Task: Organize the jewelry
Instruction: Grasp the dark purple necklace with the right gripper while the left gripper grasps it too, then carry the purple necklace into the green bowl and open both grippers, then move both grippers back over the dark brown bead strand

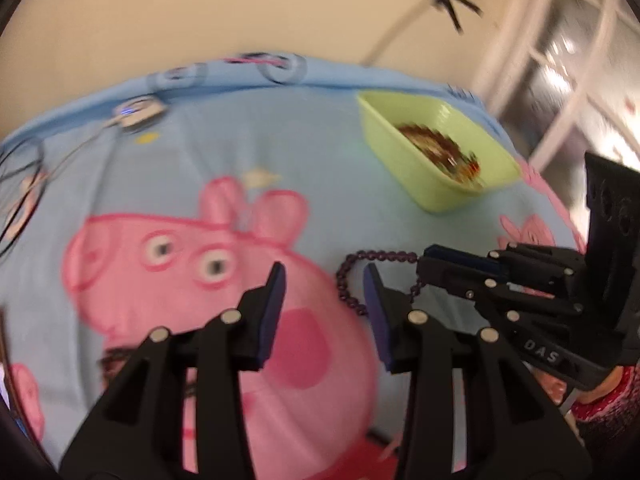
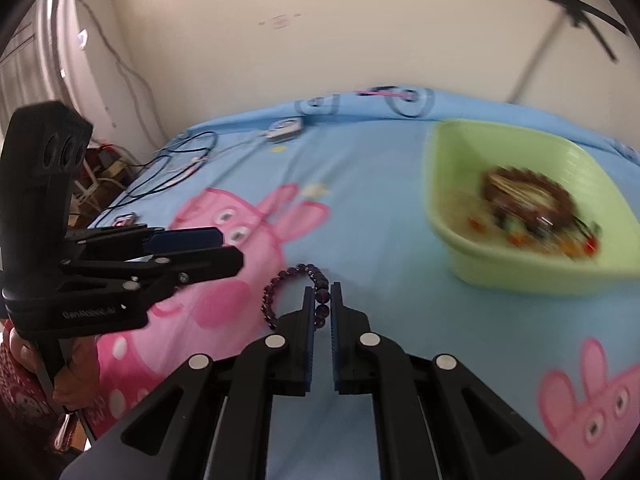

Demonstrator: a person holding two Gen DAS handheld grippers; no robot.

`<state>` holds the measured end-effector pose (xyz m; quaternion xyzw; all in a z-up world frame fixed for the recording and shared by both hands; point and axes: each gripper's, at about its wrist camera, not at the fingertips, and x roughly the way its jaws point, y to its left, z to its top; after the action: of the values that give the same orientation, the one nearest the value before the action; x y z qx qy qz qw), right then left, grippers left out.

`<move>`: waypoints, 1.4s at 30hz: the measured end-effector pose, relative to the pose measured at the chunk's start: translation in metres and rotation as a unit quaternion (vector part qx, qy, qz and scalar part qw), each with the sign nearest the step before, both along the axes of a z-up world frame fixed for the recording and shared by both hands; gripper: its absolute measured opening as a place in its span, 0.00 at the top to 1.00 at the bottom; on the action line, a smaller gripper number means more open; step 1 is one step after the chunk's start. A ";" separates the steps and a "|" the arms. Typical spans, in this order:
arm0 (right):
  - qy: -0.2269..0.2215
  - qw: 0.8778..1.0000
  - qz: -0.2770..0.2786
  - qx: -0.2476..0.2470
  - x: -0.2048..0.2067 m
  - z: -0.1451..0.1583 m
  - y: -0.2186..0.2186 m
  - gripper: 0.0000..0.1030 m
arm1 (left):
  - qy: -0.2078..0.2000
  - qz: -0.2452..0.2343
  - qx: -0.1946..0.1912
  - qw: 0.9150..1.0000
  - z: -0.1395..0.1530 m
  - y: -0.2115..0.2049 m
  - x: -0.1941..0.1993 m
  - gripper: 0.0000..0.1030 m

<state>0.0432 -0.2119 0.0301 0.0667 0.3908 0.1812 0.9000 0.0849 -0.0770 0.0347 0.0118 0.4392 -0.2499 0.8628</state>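
Bracelet (image 2: pixel 296 292) between right tool (image 2: pixel 322 296) pads

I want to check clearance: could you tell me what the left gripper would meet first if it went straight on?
Probably the blue sheet: the left gripper, jaws open, points over its pig print, purple bracelet just right.

Dark purple bead bracelet (image 2: pixel 298 294) looped; blurred jewelry in green tray (image 2: pixel 452 184).

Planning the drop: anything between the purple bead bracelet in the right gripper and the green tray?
Nothing visible. The right gripper is shut on the purple bead bracelet; only bare blue bedsheet lies between it and the green tray. The left gripper is off on the opposite side.
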 end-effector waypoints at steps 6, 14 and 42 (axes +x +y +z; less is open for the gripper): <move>0.005 0.999 -0.027 0.017 -0.014 -0.009 -0.028 1.00 | 0.000 -0.050 0.066 0.997 -0.021 -0.055 -0.002 0.68; -0.059 0.996 -0.042 0.045 -0.021 0.023 -0.045 1.00 | -0.018 -0.054 0.047 0.997 0.008 -0.057 0.000 0.94; -0.064 0.972 -0.172 0.147 -0.053 -0.008 -0.095 0.84 | -0.006 0.055 -0.043 0.998 0.015 0.026 0.001 0.88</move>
<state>-0.0098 -0.3068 0.0222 0.2527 0.2846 0.0828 0.9210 0.0854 -0.0513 0.0500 -0.0483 0.4230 -0.2211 0.8774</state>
